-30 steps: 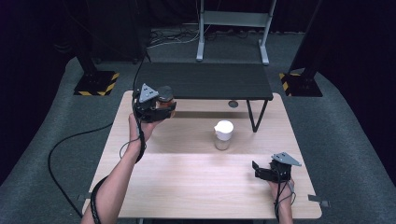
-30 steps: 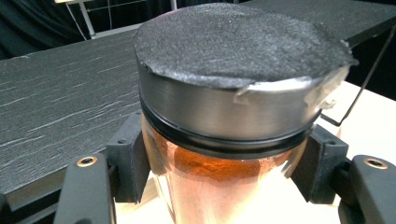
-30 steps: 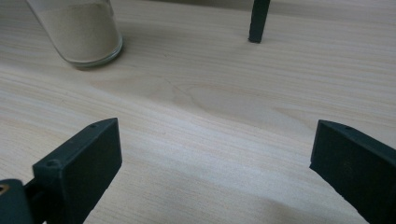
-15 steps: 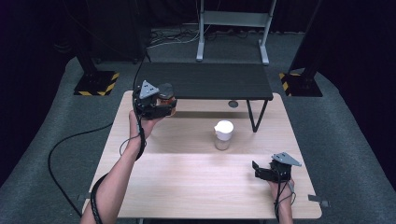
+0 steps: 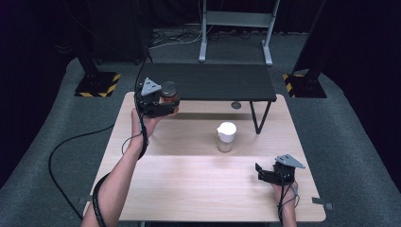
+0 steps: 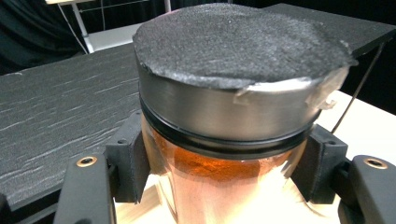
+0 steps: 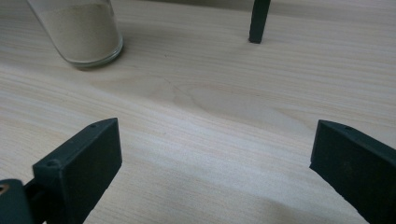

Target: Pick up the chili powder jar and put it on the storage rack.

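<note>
Light wooden table (image 5: 189, 189) on grey carpet (image 5: 350, 142); low black shelf (image 5: 213, 82) along its far edge; dark curtains (image 5: 359, 42) beyond.

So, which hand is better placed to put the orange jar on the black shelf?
Left. The left gripper already clamps the orange jar beside the black shelf. The right gripper rests open near the table's front edge, far from both.

Jar (image 6: 219, 186): amber contents, grey lid (image 6: 233, 42) (speckled). Second jar (image 5: 226, 138): white lid, beige powder. Table (image 5: 189, 189): pale wood grain. Shelf (image 5: 213, 81): black.
</note>
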Tool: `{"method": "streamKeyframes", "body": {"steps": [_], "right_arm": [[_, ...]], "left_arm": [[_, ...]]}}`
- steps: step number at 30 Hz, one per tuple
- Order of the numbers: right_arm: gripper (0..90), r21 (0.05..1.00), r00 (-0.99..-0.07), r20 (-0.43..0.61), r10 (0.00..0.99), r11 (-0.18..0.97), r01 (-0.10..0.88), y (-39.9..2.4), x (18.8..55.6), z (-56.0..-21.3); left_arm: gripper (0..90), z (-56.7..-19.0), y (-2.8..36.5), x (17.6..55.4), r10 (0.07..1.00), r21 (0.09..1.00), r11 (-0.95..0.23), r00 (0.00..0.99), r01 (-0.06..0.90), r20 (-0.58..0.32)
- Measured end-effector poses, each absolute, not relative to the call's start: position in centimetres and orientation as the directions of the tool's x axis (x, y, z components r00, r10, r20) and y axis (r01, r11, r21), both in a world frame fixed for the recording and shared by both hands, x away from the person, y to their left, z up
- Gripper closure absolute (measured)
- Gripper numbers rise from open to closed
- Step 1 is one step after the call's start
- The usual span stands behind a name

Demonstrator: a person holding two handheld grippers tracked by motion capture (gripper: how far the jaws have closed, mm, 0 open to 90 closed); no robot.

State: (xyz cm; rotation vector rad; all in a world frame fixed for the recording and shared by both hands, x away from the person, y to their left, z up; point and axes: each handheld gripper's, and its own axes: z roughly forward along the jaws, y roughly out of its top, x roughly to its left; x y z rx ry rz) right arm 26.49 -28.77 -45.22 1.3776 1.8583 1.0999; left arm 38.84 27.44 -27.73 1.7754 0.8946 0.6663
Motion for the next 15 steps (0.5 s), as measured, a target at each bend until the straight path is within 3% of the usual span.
{"method": "streamKeyframes", "body": {"steps": [15], "right_arm": [[1.1,0.867,-0.307,0.029,0.951,0.129,0.481,-28.84,26.49,-45.23]], "left_arm": [[31.9,-26.86,27.16,39.31,0.817,0.937,-0.229,0.575,0.263,0.038]]}}
